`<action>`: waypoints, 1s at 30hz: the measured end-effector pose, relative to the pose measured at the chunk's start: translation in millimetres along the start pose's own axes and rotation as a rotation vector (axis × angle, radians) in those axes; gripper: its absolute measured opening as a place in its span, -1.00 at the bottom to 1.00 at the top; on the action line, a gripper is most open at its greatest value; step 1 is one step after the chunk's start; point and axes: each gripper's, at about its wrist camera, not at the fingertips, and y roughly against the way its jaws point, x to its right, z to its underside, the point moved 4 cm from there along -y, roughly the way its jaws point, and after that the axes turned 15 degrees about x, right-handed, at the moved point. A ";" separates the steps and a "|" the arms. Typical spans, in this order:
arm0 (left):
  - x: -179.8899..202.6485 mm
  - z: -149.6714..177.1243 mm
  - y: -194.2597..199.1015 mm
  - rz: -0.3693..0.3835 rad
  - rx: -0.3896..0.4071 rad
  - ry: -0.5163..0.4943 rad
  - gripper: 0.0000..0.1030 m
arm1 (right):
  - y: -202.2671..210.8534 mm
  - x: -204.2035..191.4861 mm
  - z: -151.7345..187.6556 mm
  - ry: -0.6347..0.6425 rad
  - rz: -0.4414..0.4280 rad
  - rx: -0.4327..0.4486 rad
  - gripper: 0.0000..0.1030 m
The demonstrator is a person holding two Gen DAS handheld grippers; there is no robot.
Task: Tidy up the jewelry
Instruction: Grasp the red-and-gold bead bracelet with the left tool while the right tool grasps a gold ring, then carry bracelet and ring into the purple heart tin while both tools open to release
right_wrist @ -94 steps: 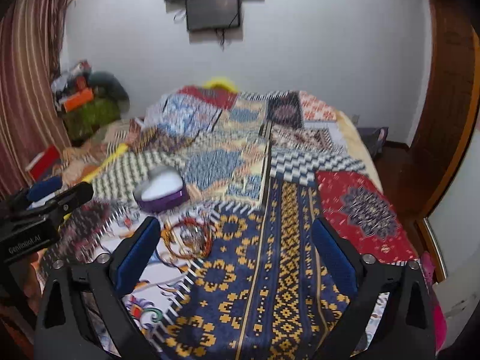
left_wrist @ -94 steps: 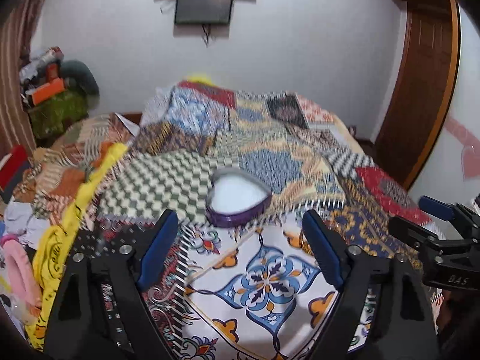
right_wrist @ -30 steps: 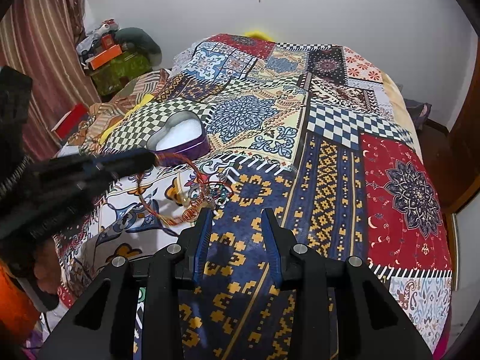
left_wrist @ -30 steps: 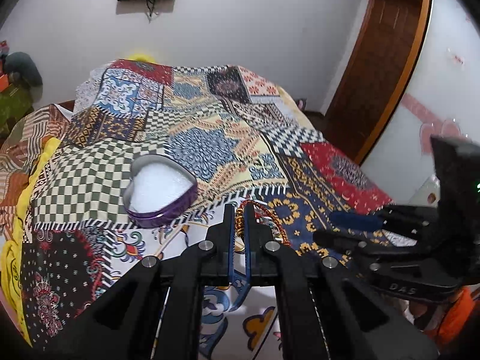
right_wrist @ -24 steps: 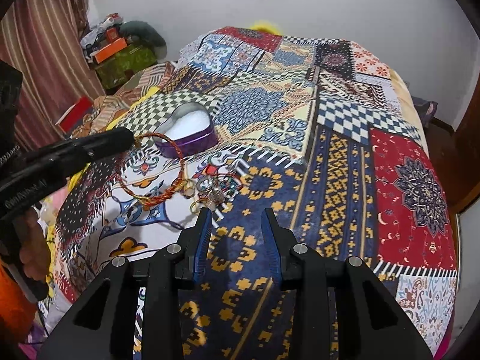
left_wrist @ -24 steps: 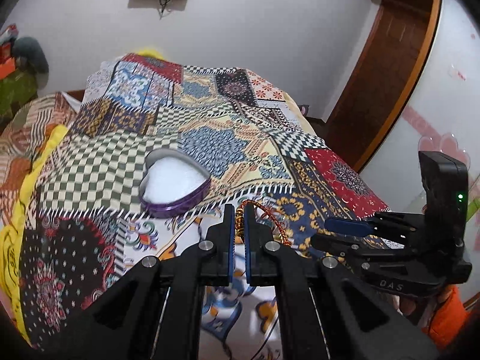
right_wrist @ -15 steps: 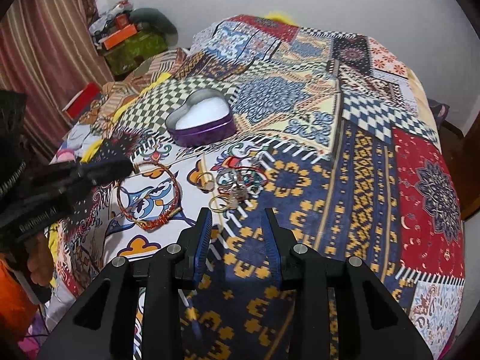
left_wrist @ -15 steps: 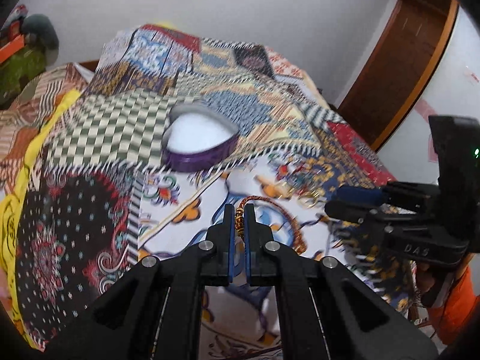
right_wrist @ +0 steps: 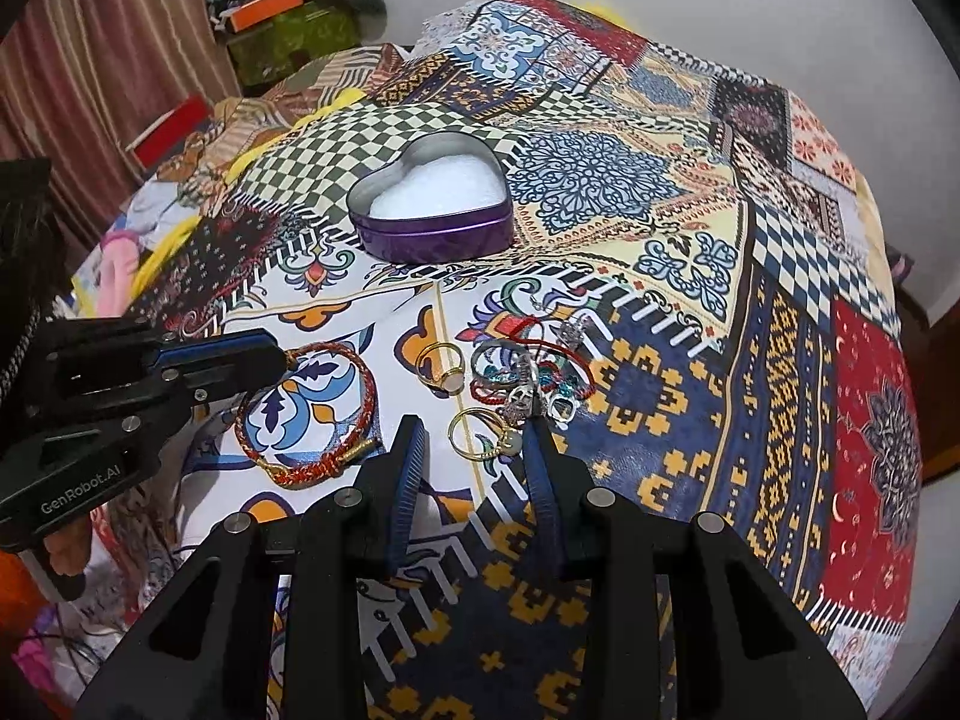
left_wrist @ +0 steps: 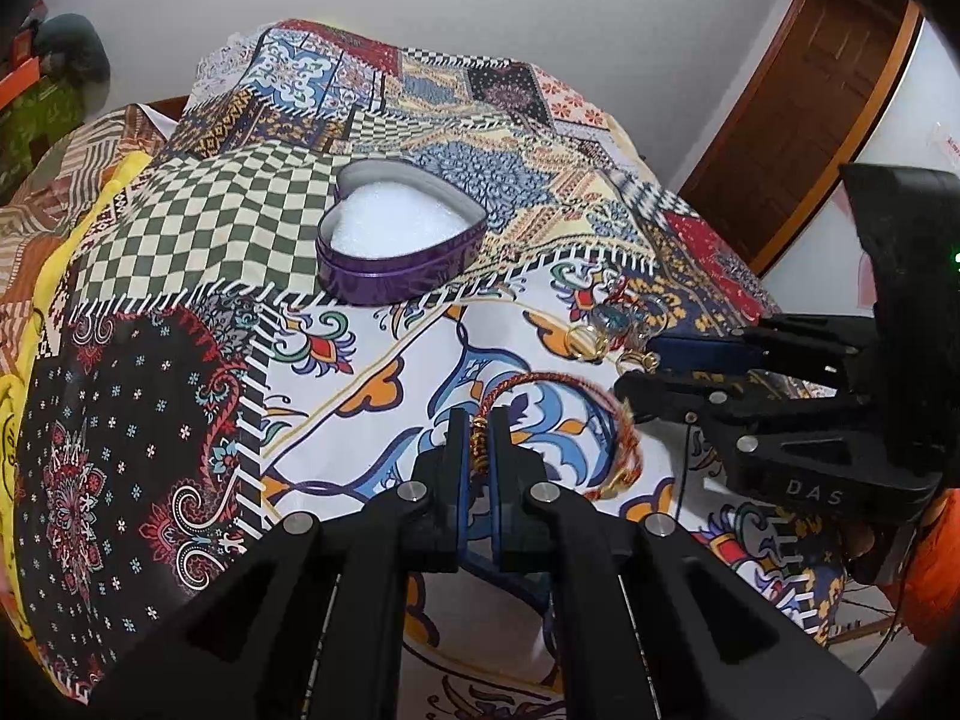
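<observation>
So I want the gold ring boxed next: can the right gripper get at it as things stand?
Probably yes: the right gripper is open with the gold ring lying just ahead of its fingertips, nothing on top.

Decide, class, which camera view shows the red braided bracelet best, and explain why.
The right wrist view: the red braided bracelet appears as a whole loop on the bedspread, one side pinched by the left gripper. The left wrist view shows only a foreshortened arc beyond its own shut fingers.

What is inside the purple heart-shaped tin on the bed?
The tin is open and holds only white padding, with no jewelry on top. What lies under the padding is covered and cannot be seen.
</observation>
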 end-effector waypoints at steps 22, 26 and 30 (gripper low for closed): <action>-1.7 -0.1 2.0 0.002 0.004 0.032 -0.92 | 14.2 6.6 4.6 -0.045 0.006 0.045 -0.84; 7.3 -11.4 14.6 -0.021 0.059 -0.015 -0.92 | 21.5 6.9 1.3 -0.049 0.007 0.064 -0.84; 11.1 -23.0 26.1 -0.037 0.098 -0.036 -0.92 | 30.2 6.1 -6.2 -0.049 0.011 0.095 -0.84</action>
